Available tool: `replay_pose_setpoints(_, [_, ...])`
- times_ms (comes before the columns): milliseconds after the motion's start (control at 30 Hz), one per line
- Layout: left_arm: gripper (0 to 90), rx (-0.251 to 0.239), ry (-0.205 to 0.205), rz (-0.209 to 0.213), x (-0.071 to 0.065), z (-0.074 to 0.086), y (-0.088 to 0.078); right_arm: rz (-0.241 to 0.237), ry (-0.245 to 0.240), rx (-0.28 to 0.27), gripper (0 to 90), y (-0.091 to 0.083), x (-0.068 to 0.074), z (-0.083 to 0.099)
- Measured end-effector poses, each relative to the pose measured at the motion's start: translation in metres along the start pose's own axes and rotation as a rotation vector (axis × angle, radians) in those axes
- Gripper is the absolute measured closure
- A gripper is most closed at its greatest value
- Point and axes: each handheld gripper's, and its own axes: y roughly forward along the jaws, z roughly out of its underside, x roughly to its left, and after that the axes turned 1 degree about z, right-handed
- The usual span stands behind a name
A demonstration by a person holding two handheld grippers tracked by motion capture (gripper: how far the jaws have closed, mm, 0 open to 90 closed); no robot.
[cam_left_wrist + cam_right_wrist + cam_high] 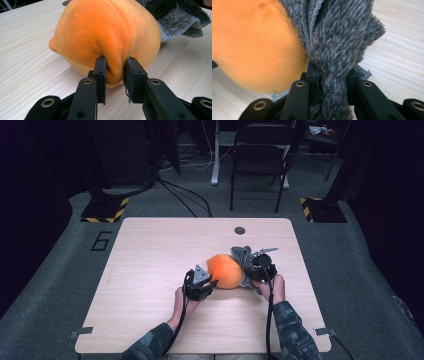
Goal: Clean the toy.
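Both tongs clamped: left [114, 72] pinching orange plush [105, 35], right [332, 75] grey cloth [339, 37]

Seen from the high view, the pale wooden table [150, 270] is lit from above and stands out brightly, while the floor and room around it fall away into deep shadow, nearly black at the left and right edges. The picture there is soft and slightly grainy, and the orange plush [225, 271] glows so strongly that its surface detail is washed out. In the left gripper view the light is even and the plush is sharp, with a faint shadow beneath it; in the right gripper view the orange side is blurred, the grey furry cloth [337, 37] crisper.
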Motion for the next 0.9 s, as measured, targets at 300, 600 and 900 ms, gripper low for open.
replay_pose_setpoints(300, [72.5, -0.004, -0.004, -0.001, 0.001, 0.001, 0.000, 0.021, 0.024, 0.083, 72.6, 0.015, -0.010, 0.009])
replay_pose_setpoints(600, [72.3, -0.009, -0.018, -0.007, 0.006, 0.003, 0.000, 0.039, 0.049, 0.053, 73.0, 0.002, -0.020, 0.004])
replay_pose_setpoints(900, [58.8, 0.006, -0.014, -0.040, 0.005, 0.001, -0.004, -0.070, -0.050, -0.015, 73.0, -0.018, 0.017, -0.013])
